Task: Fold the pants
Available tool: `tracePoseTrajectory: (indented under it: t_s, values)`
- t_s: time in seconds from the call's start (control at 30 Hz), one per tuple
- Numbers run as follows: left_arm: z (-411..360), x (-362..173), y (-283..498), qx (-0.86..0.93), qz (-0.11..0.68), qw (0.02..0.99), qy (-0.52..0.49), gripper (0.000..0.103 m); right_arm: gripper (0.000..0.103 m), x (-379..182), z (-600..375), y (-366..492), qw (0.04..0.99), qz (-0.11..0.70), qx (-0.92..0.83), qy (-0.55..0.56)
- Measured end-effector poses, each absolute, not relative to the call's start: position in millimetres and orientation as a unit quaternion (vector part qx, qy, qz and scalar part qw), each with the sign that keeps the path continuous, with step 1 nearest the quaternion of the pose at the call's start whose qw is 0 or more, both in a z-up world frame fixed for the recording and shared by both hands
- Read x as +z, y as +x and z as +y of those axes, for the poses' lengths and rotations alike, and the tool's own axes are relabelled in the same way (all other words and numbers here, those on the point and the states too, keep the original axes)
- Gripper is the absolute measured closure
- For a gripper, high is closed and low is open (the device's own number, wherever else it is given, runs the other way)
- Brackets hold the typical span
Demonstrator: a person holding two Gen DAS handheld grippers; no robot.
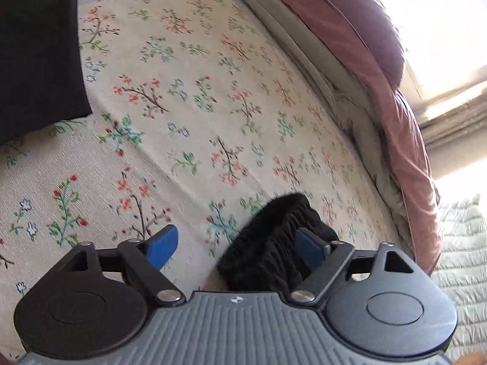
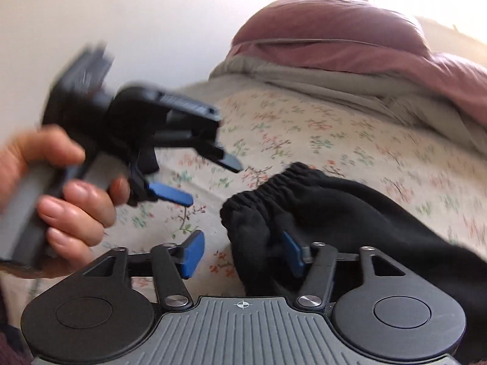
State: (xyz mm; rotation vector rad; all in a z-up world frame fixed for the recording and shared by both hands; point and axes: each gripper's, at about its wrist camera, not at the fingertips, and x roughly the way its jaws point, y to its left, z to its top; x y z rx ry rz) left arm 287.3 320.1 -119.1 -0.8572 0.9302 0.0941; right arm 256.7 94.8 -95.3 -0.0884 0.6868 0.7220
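Note:
The black pants show their gathered elastic waistband [image 1: 268, 231] between my left gripper's fingers, draped against the right blue pad [image 1: 309, 248]. More black pants fabric [image 1: 36, 45] hangs at the upper left. My left gripper [image 1: 236, 245] is open, jaws wide apart. In the right wrist view my right gripper [image 2: 243, 254] is open too, with the waistband [image 2: 261, 200] bunched over its right pad [image 2: 290, 252]. The left gripper [image 2: 213, 179] appears there, held in a hand [image 2: 70, 194], open and blurred, just left of the waistband.
A floral bedspread [image 1: 194, 97] covers the bed. A pink duvet [image 1: 392, 97] and grey sheet [image 1: 304, 39] are piled along the far side, with a pink pillow [image 2: 328, 21] by the wall. A pale quilted cover [image 1: 459, 258] lies at right.

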Motion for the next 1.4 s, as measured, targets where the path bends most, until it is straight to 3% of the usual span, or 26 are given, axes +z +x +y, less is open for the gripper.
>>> tracePoseTrajectory:
  t_s: [0.33,0.43,0.67,0.77,0.8,0.83,0.87,0.93,1.13,1.4]
  values:
    - [268,-130,250,0.015,0.464,0.789,-0.402,0.0,0.04,-106,-80,221,0.904,0.364,0.21,-0.078]
    - [256,-141,264,0.027,0.47,0.795,-0.383,0.0,0.041,-121,-83,209,0.893,0.37,0.242,-0.081]
    - [244,-151,291,0.074,0.423,0.822,-0.373,0.0,0.044,-138,-33,183,0.855,0.361,0.31,-0.206]
    - [240,-152,294,0.109,0.4,0.834,-0.364,0.025,0.05,-154,-23,175,0.851,0.345,0.287,-0.272]
    - [242,-153,294,0.113,0.392,0.836,-0.367,0.042,0.053,-158,-19,171,0.853,0.323,0.286,-0.293]
    - [244,-150,291,0.117,0.383,0.838,-0.37,0.054,0.07,-160,-15,169,0.852,0.314,0.289,-0.304]
    - [246,-146,289,0.118,0.377,0.839,-0.373,0.056,0.082,-161,-11,171,0.852,0.317,0.29,-0.3]
    - [249,-136,283,0.12,0.365,0.847,-0.369,0.059,0.093,-160,-6,173,0.858,0.321,0.272,-0.295]
    - [247,-93,246,0.153,0.3,0.891,-0.306,0.06,0.096,-138,-7,164,0.876,0.303,0.273,-0.258]
    - [263,-105,215,0.2,0.31,0.872,-0.32,0.06,0.096,-132,2,143,0.87,0.303,0.302,-0.247]
